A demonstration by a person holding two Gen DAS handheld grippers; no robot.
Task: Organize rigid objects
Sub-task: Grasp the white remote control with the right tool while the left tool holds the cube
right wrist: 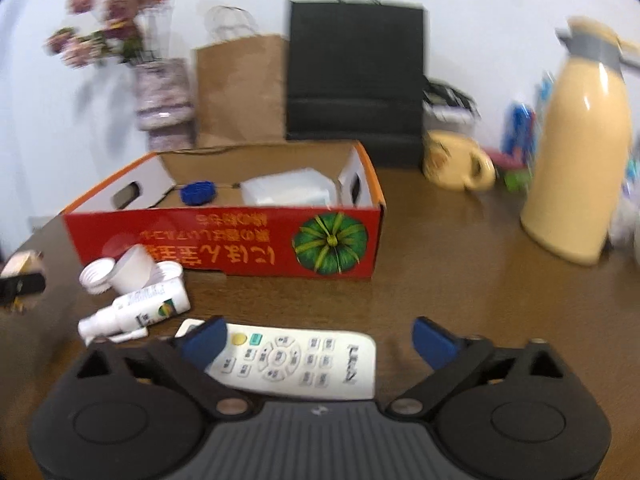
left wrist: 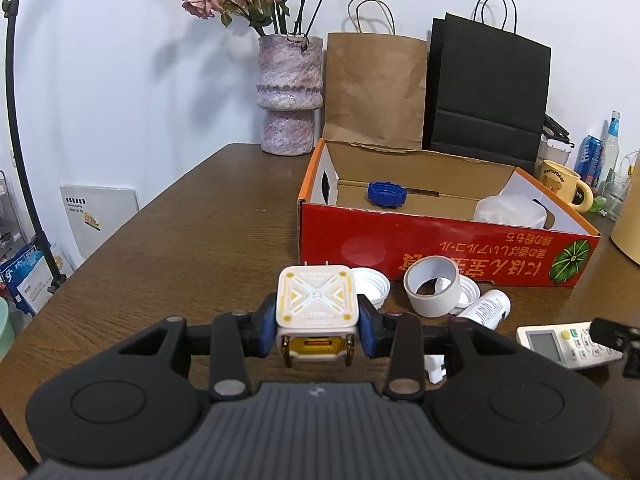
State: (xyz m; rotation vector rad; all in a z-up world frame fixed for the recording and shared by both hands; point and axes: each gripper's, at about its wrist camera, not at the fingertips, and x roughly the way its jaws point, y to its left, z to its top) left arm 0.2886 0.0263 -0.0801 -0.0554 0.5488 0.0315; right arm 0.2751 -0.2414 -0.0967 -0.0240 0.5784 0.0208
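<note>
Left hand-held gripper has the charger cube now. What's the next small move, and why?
Probably carry it forward and to the right, over the red box's near wall. The left hand-held gripper is shut on the charger cube, held clear of the table, and the box already holds the blue cap, with bare floor beside it.

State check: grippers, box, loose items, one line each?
left gripper: shut on charger cube, lifted
right gripper: open, over remote
remote: flat on table, buttons up
red box: open-topped, holds blue cap
tape roll: on its side
spray bottle: lying down
</note>
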